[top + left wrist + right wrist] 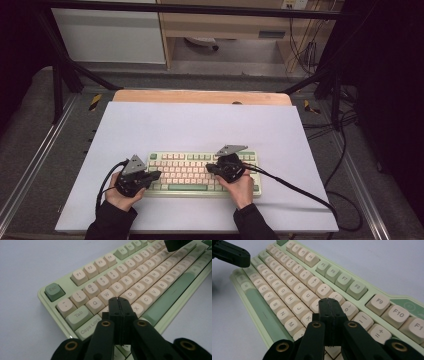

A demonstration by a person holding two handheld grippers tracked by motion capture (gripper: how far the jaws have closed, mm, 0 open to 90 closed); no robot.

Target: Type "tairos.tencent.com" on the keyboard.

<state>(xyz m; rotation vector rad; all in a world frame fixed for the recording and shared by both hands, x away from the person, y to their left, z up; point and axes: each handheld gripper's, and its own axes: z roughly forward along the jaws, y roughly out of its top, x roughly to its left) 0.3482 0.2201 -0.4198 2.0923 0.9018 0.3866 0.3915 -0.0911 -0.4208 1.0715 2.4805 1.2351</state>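
Both pressed together, holding nothing: left gripper (119, 300) over the keyboard's (140, 275) left keys, right gripper (329, 300) over its right keys.

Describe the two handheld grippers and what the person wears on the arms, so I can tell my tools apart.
Both the left gripper and the right gripper are matte black, each with a grey three-cornered plate on top and a black cable trailing off. In each gripper view, brass-coloured rivets mark the linkage arms. The person wears black sleeves.
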